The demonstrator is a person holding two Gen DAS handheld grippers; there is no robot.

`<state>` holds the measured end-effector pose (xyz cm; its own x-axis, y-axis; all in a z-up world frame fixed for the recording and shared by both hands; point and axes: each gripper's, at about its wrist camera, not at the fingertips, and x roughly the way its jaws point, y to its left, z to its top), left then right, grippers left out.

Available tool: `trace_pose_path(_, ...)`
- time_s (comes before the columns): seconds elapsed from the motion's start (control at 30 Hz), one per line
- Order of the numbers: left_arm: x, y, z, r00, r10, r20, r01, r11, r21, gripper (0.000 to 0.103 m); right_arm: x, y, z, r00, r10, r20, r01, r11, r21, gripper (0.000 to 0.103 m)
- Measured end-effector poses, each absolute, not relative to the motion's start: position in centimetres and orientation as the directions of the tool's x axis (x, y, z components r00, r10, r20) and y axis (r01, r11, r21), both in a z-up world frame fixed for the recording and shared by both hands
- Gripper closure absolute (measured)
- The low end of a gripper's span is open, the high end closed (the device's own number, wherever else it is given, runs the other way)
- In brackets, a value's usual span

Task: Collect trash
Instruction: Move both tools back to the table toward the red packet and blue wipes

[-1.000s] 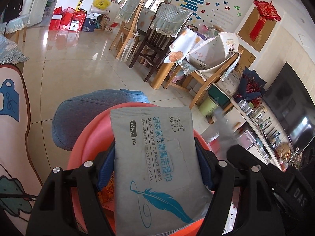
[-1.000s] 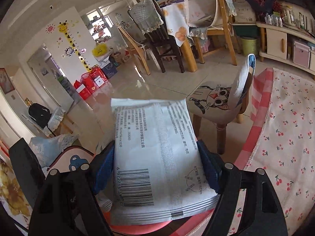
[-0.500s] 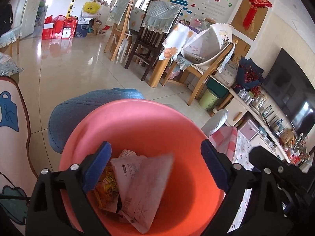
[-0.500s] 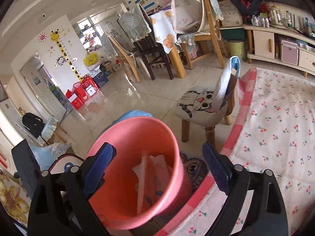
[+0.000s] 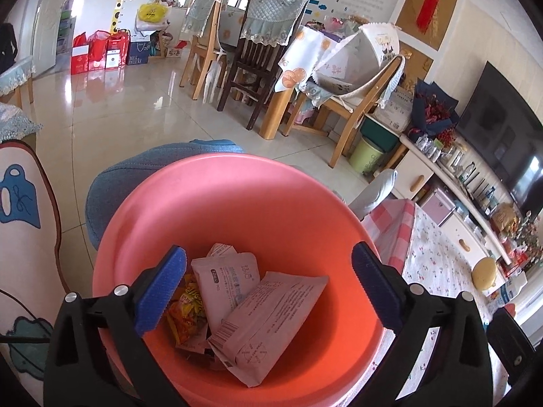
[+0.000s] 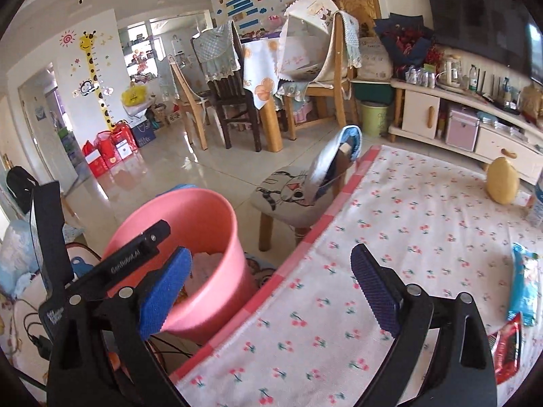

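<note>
A pink bin [image 5: 237,203] fills the left wrist view. Two grey wipes packets lie inside it, one [image 5: 271,318] over the other [image 5: 227,281], with yellow-orange wrappers [image 5: 185,312] beside them. My left gripper [image 5: 268,288] is open and empty above the bin's mouth. My right gripper [image 6: 271,288] is open and empty, over the cherry-print cloth [image 6: 390,237] to the right of the bin [image 6: 190,217]. A blue wrapper [image 6: 524,285] and a red wrapper [image 6: 507,349] lie on the cloth at the far right.
A cat-print stool [image 6: 288,196] stands behind the bin by the cloth's pink edge. A yellow cushion [image 6: 502,179] lies at the cloth's far side. Dining chairs [image 6: 234,88], a green bin [image 6: 375,118] and a low cabinet [image 6: 441,115] stand beyond.
Both grippers opened and let go of their wipes packets, which dropped into the pink bin. The right gripper has since swung right, over the cloth.
</note>
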<state>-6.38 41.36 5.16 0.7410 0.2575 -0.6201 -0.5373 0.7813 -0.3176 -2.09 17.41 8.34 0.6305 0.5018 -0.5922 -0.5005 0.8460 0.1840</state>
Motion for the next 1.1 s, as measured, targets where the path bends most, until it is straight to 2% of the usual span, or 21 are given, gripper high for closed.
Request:
trace_pose_path(0.63, -6.5, 32.1, 8.2, 0.767, 0.356, -0.534, -0.451, 0.891, -0.052, 0.004, -6.9, 7.9, 7.5, 0.727, 0.394, -0.562, -0.414, 0.905, 0.099, 0.009)
trace_pose_path(0.87, -7.1, 28.1, 9.0, 0.791, 0.340, -0.508, -0.390, 0.921, 0.009, 0.004, -8.8, 5.4, 7.5, 0.762, 0.365, -0.535, -0.411, 0.911, 0.035, 0.009)
trace_pose_path(1.1, -7.5, 24.6, 9.3, 0.798, 0.324, -0.508, -0.342, 0.938, 0.059, 0.004, -9.5, 2.7, 7.8, 0.777, 0.368, -0.511, -0.396, 0.916, 0.058, 0.009)
